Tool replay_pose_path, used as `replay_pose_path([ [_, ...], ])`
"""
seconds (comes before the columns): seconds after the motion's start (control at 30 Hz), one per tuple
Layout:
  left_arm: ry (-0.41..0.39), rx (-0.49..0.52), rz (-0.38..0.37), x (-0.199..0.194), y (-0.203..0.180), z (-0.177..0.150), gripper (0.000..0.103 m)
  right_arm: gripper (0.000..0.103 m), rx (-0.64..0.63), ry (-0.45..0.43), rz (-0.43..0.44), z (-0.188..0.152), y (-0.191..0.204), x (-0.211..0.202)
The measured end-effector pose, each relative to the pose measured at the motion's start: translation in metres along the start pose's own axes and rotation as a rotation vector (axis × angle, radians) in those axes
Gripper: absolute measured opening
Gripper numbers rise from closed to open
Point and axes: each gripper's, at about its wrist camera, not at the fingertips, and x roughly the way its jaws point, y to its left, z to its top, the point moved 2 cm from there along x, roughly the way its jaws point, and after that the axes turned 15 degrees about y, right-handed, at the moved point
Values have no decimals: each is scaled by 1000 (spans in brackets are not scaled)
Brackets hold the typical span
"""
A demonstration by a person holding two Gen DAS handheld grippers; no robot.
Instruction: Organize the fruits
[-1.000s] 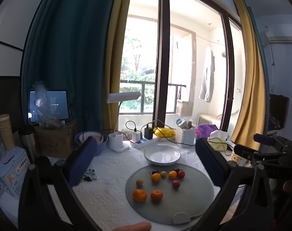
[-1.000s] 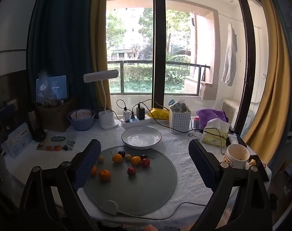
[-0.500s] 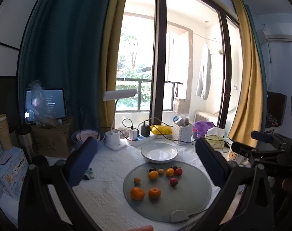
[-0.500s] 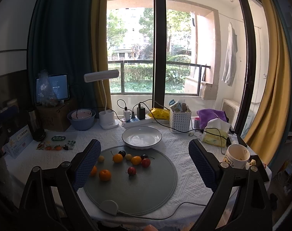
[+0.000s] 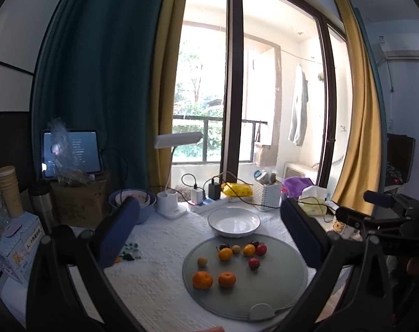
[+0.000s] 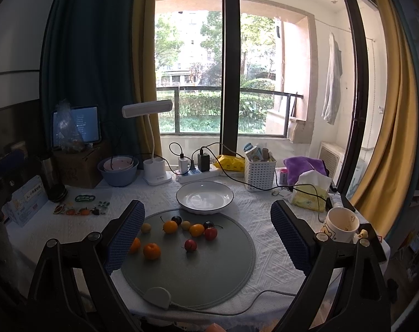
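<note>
Approaching with both claws released, left claw [image 5: 209, 232] and right claw [image 6: 206, 235] should pinch one small orange tangerine [image 6: 151, 250] gently, then carry it to the empty white ceramic bowl [image 6: 204, 197].

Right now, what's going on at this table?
A person holds two grippers above the table, both open and empty: the left gripper and the right gripper. Small fruits, including a large orange and a red cherry, lie loose on the round grey mat. The white bowl behind the mat is empty, so no sorting shows yet.
</note>
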Motion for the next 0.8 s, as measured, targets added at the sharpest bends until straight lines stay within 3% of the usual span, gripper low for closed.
replay_pose_path([
  [0.8,0,-5,8,0,4,-1,102,95,-1,3,1,0,1,-1],
])
